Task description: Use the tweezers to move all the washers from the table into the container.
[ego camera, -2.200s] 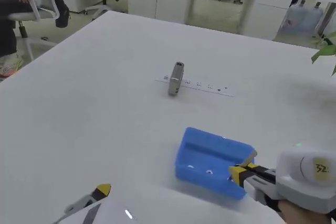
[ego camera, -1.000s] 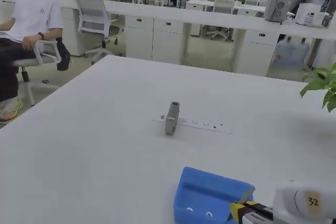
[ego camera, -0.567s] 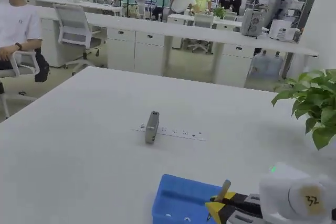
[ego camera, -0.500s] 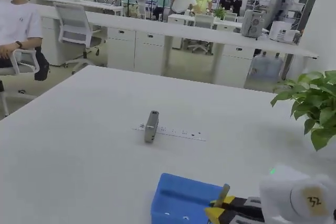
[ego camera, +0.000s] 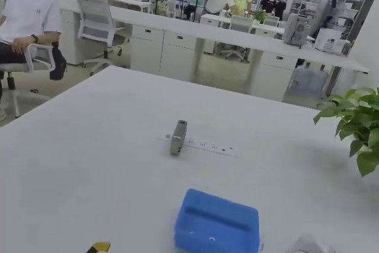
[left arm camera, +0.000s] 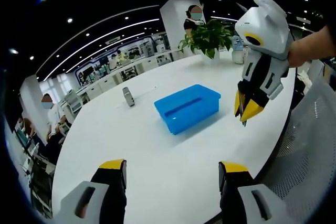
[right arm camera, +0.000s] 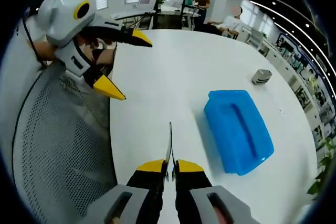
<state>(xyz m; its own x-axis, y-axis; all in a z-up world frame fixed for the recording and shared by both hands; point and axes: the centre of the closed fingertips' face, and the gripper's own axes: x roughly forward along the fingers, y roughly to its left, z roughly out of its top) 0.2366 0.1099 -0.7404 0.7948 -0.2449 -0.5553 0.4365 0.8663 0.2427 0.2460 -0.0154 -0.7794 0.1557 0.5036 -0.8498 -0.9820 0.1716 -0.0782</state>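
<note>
One pair of slim metal tweezers (right arm camera: 169, 140) rises from the bottom centre of the right gripper view, pinched between the closed jaws of the right gripper (right arm camera: 169, 167). Their tips sit together over the bare white table (right arm camera: 157, 77), with nothing that I can see between them. The left gripper (left arm camera: 172, 165), low in its own view, has its jaws spread wide and carries nothing.

Right of the tweezers' tip in the right gripper view lies one open-topped blue plastic container (right arm camera: 239, 129), apart from both tools. In the head view, two pale specks near its front wall, at lower centre, look like washers (ego camera: 211, 239) (too small to be sure). I make out none on the table. Higher in that frame sit one grey block-shaped device (ego camera: 178, 137) and, at the right edge, one green leafy plant (ego camera: 355, 122).

Washers of this sort are likely light, thin, hard and slippery, and would skate away if nudged. The best hold is probably across the ring, with one tip through the hole and one outside the rim, squeezed gently.
</note>
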